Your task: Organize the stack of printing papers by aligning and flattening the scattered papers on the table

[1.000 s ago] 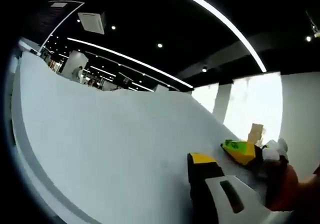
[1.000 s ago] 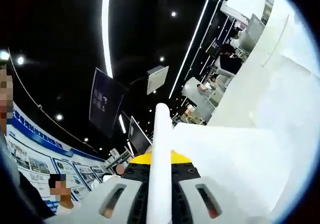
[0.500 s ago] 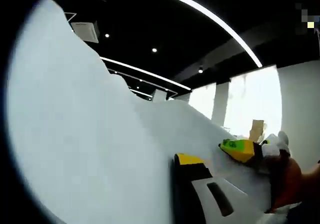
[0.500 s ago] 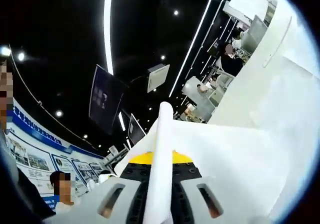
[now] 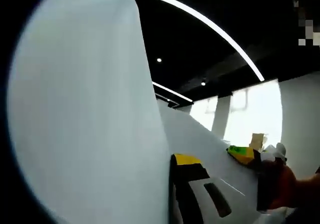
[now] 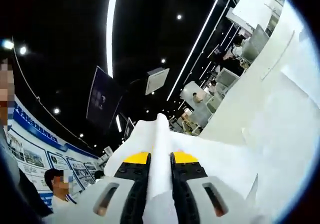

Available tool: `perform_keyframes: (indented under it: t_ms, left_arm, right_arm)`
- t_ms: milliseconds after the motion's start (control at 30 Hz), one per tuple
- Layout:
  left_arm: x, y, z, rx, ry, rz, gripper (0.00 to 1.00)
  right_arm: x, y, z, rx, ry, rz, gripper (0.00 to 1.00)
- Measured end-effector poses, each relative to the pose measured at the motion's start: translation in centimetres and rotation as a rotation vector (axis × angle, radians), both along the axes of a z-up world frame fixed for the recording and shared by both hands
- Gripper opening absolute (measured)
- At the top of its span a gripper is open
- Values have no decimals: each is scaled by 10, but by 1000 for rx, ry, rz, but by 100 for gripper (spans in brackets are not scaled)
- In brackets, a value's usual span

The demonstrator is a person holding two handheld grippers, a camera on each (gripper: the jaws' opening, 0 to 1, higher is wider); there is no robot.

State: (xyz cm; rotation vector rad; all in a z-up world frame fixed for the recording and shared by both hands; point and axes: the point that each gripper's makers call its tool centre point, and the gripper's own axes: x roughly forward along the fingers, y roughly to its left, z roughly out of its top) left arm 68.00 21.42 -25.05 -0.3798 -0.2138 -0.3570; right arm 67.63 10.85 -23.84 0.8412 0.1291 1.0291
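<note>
The stack of white printing papers [image 5: 85, 114] stands close against the left gripper view's left half, its edge running down to my left gripper [image 5: 170, 160]. One yellow-tipped jaw presses on the sheets and the other is hidden behind them. Further along the same stack, at the right, the right gripper [image 5: 244, 154] shows with a person's hand [image 5: 280, 184] behind it. In the right gripper view the papers [image 6: 159, 139] are seen edge-on, pinched between the two jaws of my right gripper [image 6: 159, 156]. More white sheet [image 6: 235, 154] spreads to the right.
A white table surface [image 6: 280, 99] rises along the right of the right gripper view, with desks and seated people beyond. A person [image 6: 57, 184] stands at the lower left. Dark ceiling with strip lights lies behind both views.
In the left gripper view the paper has swung up and covers far more of the picture. In the right gripper view the sheets now bulge around the jaws.
</note>
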Motion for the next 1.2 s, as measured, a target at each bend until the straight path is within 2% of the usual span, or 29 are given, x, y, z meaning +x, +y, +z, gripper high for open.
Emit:
perform_keyframes:
  t_ms: [133, 367, 700, 1000, 1200]
  left_arm:
    - [1, 2, 0, -27, 7, -2, 6]
    - [1, 2, -1, -21, 12, 4, 6]
    - [4, 7, -3, -35, 23, 22, 6]
    - [8, 19, -8, -41, 38, 56, 7]
    - [12, 26, -15, -66, 75, 71, 8]
  right_arm:
    - [4, -11, 6, 2, -14, -30, 12]
    - [11, -24, 6, 6, -8, -61, 12]
    - [31, -70, 10, 51, 7, -162, 11]
    - [37, -81, 6, 45, 12, -189, 11]
    - [38, -85, 5, 37, 7, -202, 11]
